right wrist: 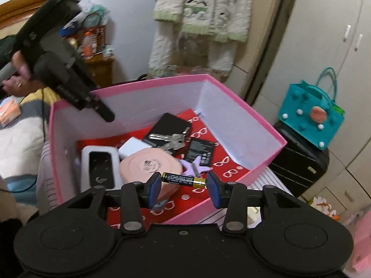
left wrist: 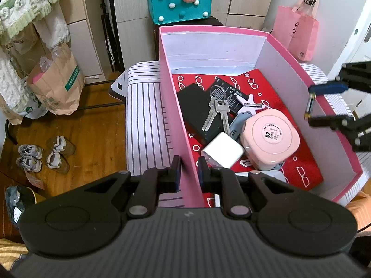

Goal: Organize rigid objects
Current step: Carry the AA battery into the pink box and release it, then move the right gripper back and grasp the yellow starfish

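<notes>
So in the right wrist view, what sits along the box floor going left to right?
White power adapter → pink round case → purple starfish clip → black flat battery.

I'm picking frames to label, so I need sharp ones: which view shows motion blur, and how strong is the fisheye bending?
Left wrist view: sharp; keys and pink box crisp, though the box walls bow outward and the corners go dark. Right wrist view: softer, smeared on the hanging garment and the left tongs; the battery in the right tongs stays readable; the wardrobe edges curve strongly.
</notes>
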